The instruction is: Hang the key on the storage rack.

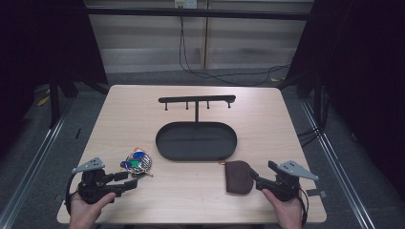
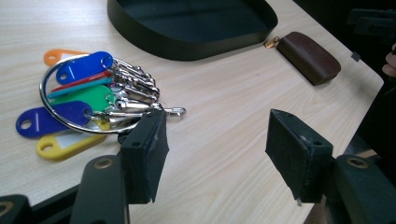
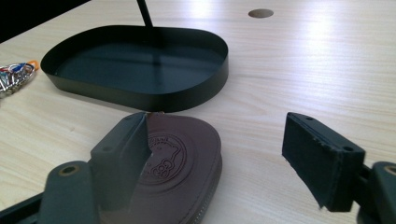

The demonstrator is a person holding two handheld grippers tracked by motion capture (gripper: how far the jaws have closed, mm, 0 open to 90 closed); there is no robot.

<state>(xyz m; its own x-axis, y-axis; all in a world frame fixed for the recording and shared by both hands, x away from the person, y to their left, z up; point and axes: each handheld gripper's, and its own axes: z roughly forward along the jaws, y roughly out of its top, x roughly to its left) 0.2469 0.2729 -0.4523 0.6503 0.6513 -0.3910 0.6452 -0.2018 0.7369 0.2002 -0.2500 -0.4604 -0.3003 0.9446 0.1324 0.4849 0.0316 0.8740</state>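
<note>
A bunch of keys [image 1: 137, 161] with coloured plastic tags on a big metal ring lies on the table's front left. In the left gripper view the keys [image 2: 88, 100] lie just past the left jaw. My left gripper [image 1: 133, 180] [image 2: 219, 149] stands open over bare wood, with nothing between its jaws. A brown leather pouch [image 1: 238, 176] lies at the front right. My right gripper [image 1: 253, 177] [image 3: 224, 154] is open, and the pouch [image 3: 187, 158] lies flat beside and under its left jaw, with no pad pressing on it.
A black oval tray [image 1: 165, 152] [image 2: 187, 51] [image 3: 154, 98] sits mid-table, with a post that carries a hook rail [image 1: 197, 100] behind it. The pouch [image 2: 308, 56] lies just right of the tray. The keys [image 3: 14, 77] lie off the tray's left end. Dark floor surrounds the table.
</note>
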